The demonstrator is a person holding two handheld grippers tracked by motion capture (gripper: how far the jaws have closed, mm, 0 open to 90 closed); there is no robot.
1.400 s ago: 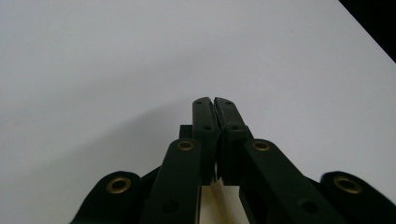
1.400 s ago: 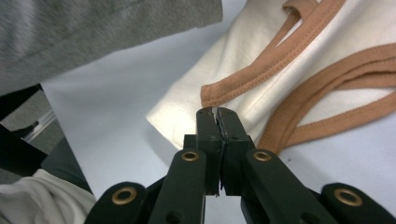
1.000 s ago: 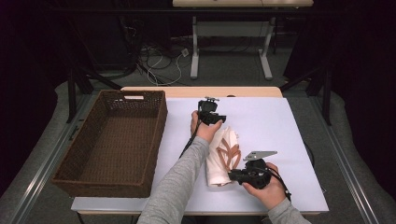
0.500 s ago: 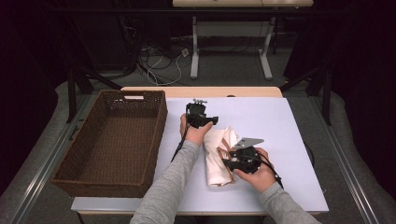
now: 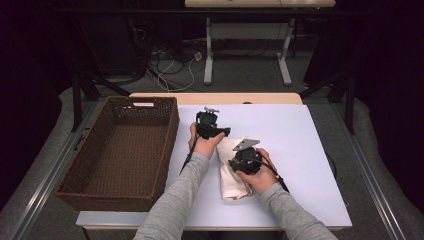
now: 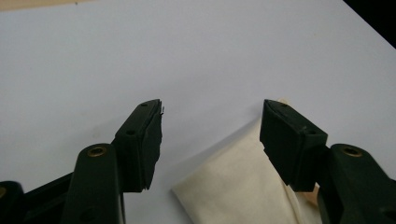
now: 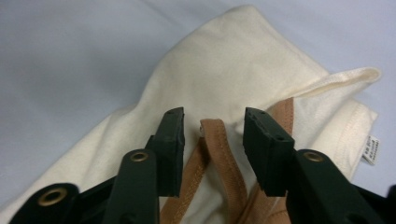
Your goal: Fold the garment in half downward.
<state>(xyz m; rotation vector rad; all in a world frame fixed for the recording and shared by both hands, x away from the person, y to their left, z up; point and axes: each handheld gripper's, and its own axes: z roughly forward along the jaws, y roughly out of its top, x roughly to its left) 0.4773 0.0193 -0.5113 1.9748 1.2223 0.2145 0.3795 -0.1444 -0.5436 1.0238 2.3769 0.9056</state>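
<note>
Nearest to us on the desk, the folded cream garment lies with its long axis running away from us, its near end by the front edge and its far end pointing at the left tongs. We see our right tongs directly over the middle of it, jaws apart, having just closed a little; a tan strap of the garment runs up between them, but we judge the pads are not yet pressing on it. From the high view the right tongs sit on top of the cloth, so this hand is the nearer one for any grasp at the middle fold.

Farther on, the left tongs hang above the far corner of the garment, jaws standing apart with nothing clamped; they have just been opening. The cloth corner lies low and toward the right-hand jaw, while the bare desk shows beyond. We would say the coming move turns on dropping each pair straight down onto its own end of the cloth.

Off to the left, well apart from the garment, the brown wicker basket stands on the desk with nothing visible inside it.
</note>
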